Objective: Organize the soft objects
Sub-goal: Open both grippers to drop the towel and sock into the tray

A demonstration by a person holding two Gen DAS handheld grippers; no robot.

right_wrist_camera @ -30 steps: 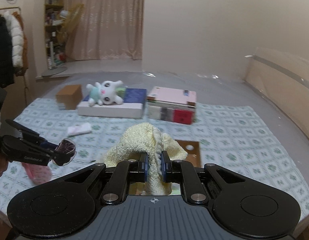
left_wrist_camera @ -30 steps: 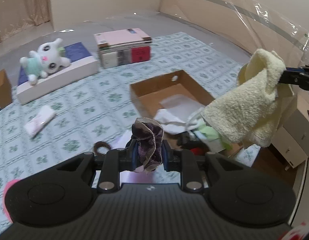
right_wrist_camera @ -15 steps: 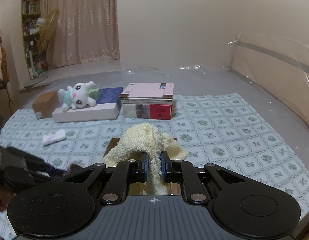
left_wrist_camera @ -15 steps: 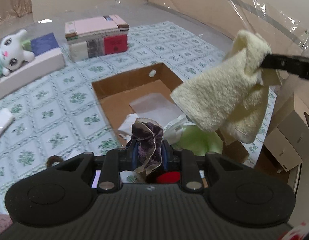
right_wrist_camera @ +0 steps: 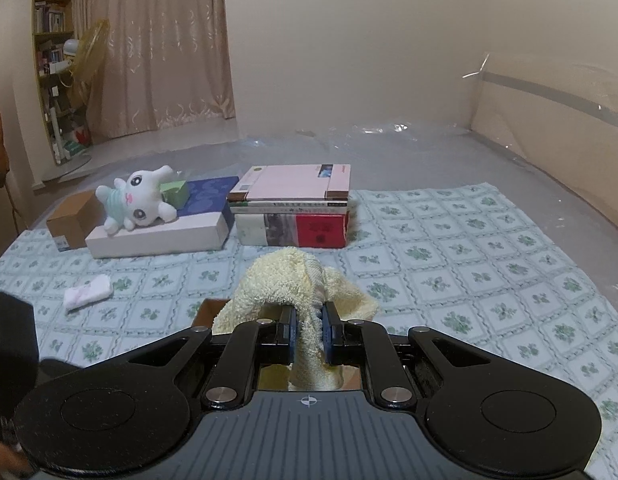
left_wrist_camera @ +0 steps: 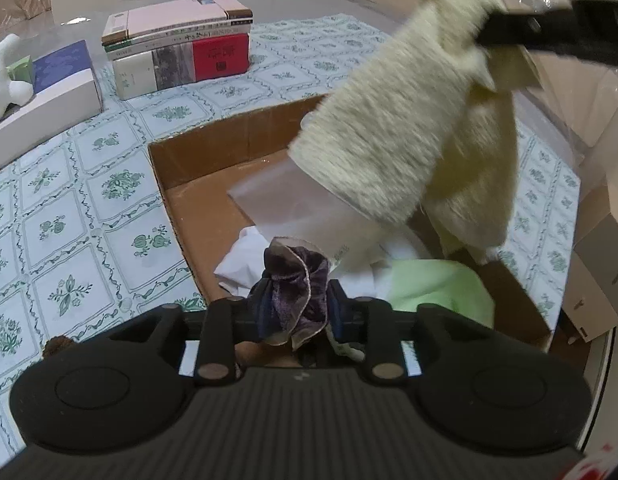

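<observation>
An open cardboard box [left_wrist_camera: 213, 136] lies on the patterned bedspread. It holds a white cloth [left_wrist_camera: 245, 256], a green cloth [left_wrist_camera: 437, 284] and a clear bag [left_wrist_camera: 293, 200]. My left gripper [left_wrist_camera: 297, 312] hangs over the box's near end with a purple velvet scrunchie [left_wrist_camera: 295, 276] between its pads. Its jaws are opening, and the scrunchie still touches both pads. My right gripper [right_wrist_camera: 309, 332] is shut on a pale yellow towel [right_wrist_camera: 285, 276]. In the left wrist view that towel [left_wrist_camera: 409, 132] dangles over the box's far right side.
A stack of books [right_wrist_camera: 297, 208] and a white box bearing a plush bunny [right_wrist_camera: 137, 200] stand behind. A small cardboard box [right_wrist_camera: 71, 216] sits far left, with a folded white cloth [right_wrist_camera: 87, 296] on the spread. A brown hair tie [left_wrist_camera: 57, 346] lies near me. Drawers [left_wrist_camera: 597, 280] stand beside the bed.
Both grippers have moved over the cardboard box and lower, carrying the scrunchie and the towel. The left jaws stand a little wider around the scrunchie.
</observation>
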